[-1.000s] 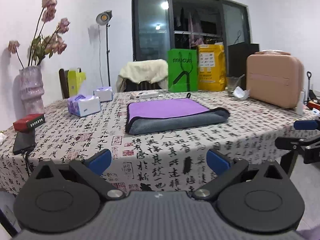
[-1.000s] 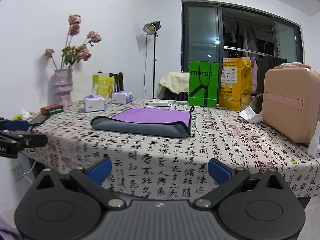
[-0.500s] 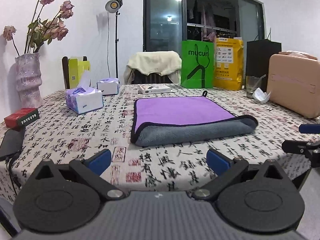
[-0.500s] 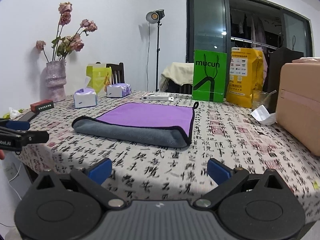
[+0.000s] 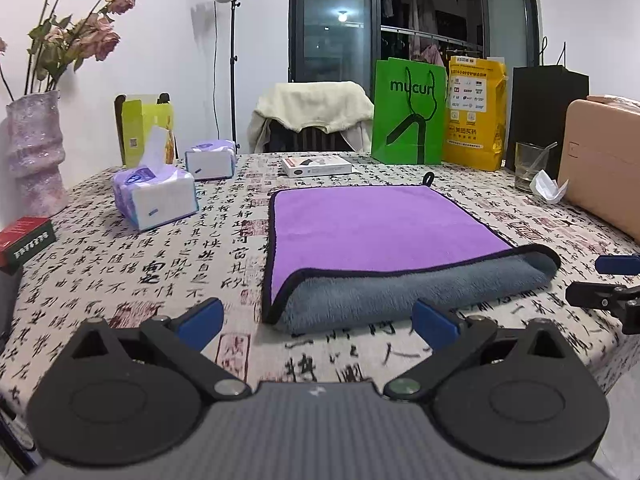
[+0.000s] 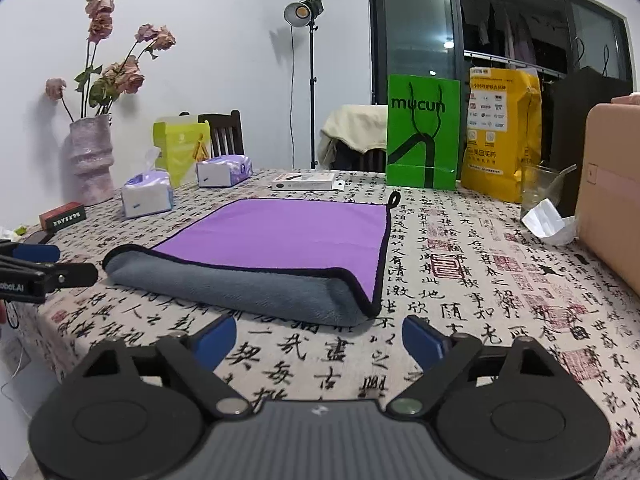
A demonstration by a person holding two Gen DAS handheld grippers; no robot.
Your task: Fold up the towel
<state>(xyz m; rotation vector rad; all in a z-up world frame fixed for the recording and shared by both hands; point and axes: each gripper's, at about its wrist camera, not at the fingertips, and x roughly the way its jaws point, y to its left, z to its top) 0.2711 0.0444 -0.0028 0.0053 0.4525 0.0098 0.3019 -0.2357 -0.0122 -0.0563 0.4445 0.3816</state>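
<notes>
A purple towel (image 5: 376, 224) with a grey underside and black edging lies folded once on the table, its rounded grey fold toward me; it also shows in the right wrist view (image 6: 280, 232). My left gripper (image 5: 318, 326) is open and empty, low over the table just short of the towel's near left corner. My right gripper (image 6: 318, 338) is open and empty, just short of the near right corner. Each gripper shows at the edge of the other's view.
The table (image 5: 160, 264) has a calligraphy-print cloth. On it stand tissue packs (image 5: 154, 196), a flower vase (image 5: 34, 152), a red box (image 5: 24, 236), a white box (image 5: 316, 166), green (image 5: 408, 112) and yellow bags, a glass (image 5: 528, 164) and a pink case (image 5: 604, 160).
Both grippers have moved forward and lower over the table edge, closing in on the towel's near corners. The towel has not moved.
</notes>
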